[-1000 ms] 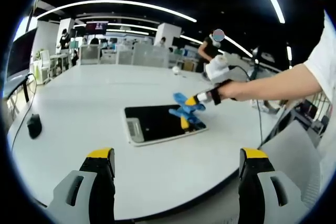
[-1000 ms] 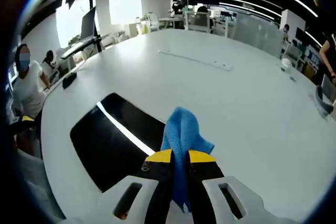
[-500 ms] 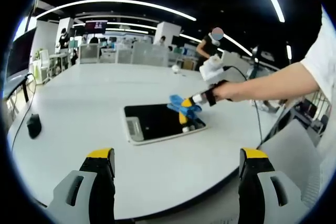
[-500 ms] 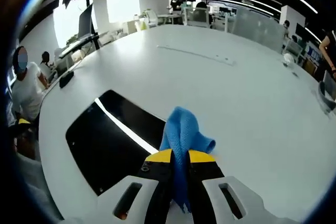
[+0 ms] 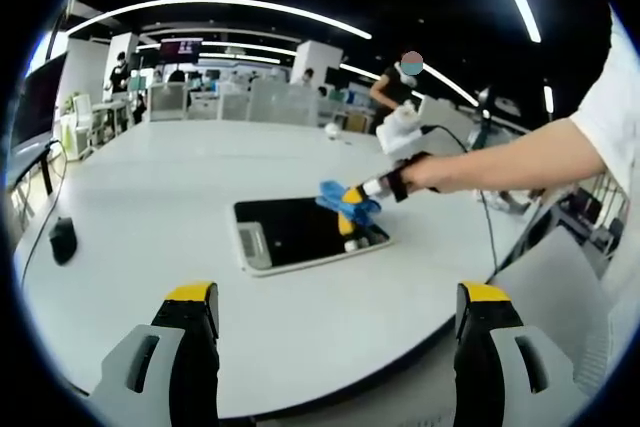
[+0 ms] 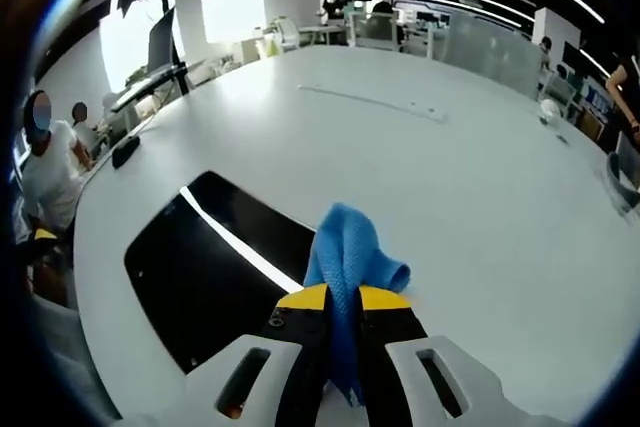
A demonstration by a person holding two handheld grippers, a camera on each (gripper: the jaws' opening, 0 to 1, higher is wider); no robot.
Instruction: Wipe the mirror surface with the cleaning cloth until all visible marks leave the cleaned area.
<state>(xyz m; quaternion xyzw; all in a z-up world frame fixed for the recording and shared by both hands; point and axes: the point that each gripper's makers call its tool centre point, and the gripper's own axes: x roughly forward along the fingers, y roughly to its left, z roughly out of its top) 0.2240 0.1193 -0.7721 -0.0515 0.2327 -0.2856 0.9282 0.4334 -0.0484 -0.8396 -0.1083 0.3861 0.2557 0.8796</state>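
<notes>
Mirror (image 5: pixel 300 235): 1 flat rectangular panel with a pale frame, laid face-up on the white table (image 5: pixel 150 287); its dark glass is seen reflecting a bright ceiling strip in the right gripper view (image 6: pixel 215 267).

Cleaning cloth (image 6: pixel 348 257): 1 blue cloth, bunched, seen at the mirror's edge in the right gripper view. In the left gripper view the cloth (image 5: pixel 338 199) is placed over the mirror's far right corner; contact with the glass cannot be told.

Right gripper (image 6: pixel 343 299): yellow-tipped jaws are pressed together with the cloth pinched between them. In the left gripper view this gripper (image 5: pixel 352 195) is held by a hand (image 5: pixel 432 173) reaching toward the mirror from its right side.

Left gripper (image 5: pixel 340 297): 2 yellow-tipped jaws are spread wide with nothing between them, held short of the mirror, near the table's closest edge.

Dark mouse-like item (image 5: pixel 62 240): 1, set on the table well to the left of the mirror.
</notes>
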